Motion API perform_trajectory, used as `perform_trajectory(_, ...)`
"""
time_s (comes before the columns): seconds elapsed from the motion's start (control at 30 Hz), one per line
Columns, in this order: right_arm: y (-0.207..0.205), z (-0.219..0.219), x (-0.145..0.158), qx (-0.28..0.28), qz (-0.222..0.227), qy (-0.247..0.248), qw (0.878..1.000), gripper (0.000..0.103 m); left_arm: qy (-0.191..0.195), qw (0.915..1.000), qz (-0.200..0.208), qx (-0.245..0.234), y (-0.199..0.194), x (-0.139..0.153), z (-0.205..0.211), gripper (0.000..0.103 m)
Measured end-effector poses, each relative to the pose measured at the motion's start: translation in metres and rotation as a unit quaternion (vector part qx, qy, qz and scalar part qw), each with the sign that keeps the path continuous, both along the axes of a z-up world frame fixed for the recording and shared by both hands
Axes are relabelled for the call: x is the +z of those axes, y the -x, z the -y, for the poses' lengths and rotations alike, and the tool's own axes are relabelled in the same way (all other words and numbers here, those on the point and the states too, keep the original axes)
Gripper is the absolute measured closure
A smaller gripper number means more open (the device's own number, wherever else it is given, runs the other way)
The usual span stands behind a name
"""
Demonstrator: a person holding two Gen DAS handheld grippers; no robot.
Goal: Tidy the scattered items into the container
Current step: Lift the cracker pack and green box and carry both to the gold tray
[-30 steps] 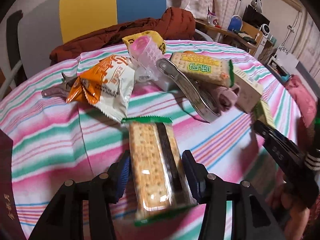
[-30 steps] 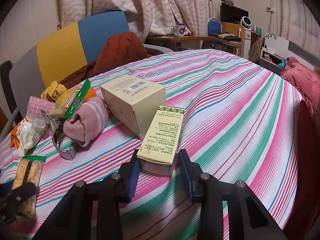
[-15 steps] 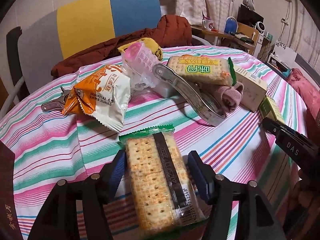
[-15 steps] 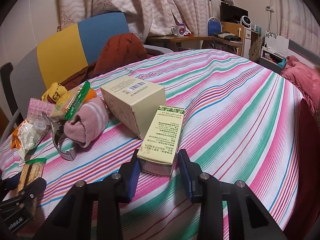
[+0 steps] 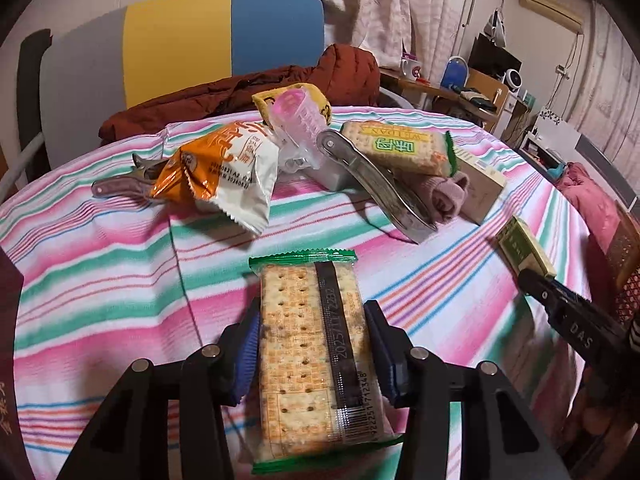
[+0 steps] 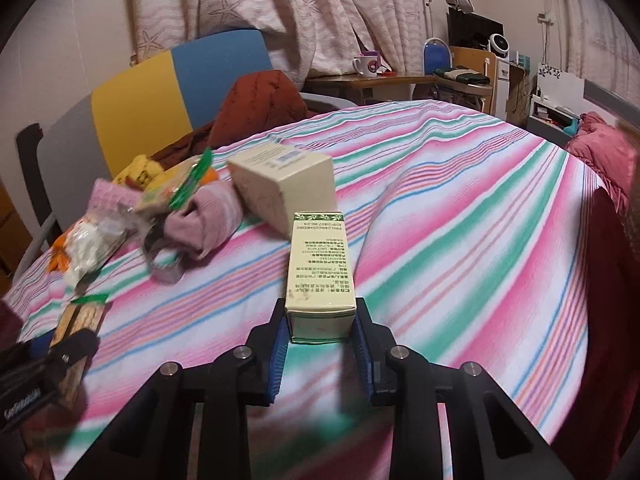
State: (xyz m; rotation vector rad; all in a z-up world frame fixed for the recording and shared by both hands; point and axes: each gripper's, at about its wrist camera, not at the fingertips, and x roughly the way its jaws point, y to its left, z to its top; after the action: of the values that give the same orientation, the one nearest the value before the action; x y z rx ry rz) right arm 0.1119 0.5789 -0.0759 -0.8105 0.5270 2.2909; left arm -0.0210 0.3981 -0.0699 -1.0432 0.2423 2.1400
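Observation:
A clear cracker pack [image 5: 308, 344] with green ends lies lengthwise between the blue pads of my left gripper [image 5: 313, 312]. Its jaws are closing and both pads touch the pack's sides. A narrow cream-and-green box [image 6: 320, 276] sits between the pads of my right gripper [image 6: 321, 312]. These jaws are closing too, and they press on the box's near end. The left wrist view shows the right gripper [image 5: 532, 280] at the right with that box [image 5: 520, 248]. The left gripper [image 6: 68, 348] and the cracker pack [image 6: 80, 316] show at the lower left of the right wrist view. I can make out no container.
On the striped tablecloth [image 5: 100, 280] lie an orange snack bag [image 5: 224, 172], a pink plastic tub [image 5: 300, 128], a metal tool [image 5: 376, 184], a second cracker pack [image 5: 400, 148], a pink sock [image 5: 444, 196] and a cream carton [image 6: 284, 188]. A chair with a red jacket [image 5: 248, 92] stands behind.
The left jaws widened around the cracker pack, then closed in against its sides. The right jaws closed onto the narrow box, which now points straight away from the camera.

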Motion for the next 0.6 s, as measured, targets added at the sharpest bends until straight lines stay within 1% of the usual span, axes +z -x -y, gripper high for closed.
perform_trajectory(0.13,-0.010,0.011,0.005,0.004,-0.019,0.028,0.999,0.073,-0.018,0.9997,0.017,-0.008,-0.006,0.002,0.014,0.054)
perform_trajectory(0.2,-0.011,0.020,0.010,0.013,-0.027,0.036,0.999,0.073,-0.023,0.9995,0.020,-0.011,-0.011,0.003,0.021,0.054)
perform_trajectory(0.37,-0.003,0.058,0.023,0.062,-0.039,0.041,0.996,0.073,-0.018,0.9996,0.012,-0.020,-0.027,0.008,0.042,0.054)
perform_trajectory(0.5,0.004,0.088,0.029,0.102,-0.046,0.056,0.992,0.073,-0.028,0.9993,0.023,-0.003,-0.029,0.013,0.067,0.054)
perform_trajectory(0.6,0.007,0.110,0.033,0.128,-0.053,0.070,0.988,0.073,-0.032,0.9992,0.021,0.007,-0.028,0.020,0.084,0.054)
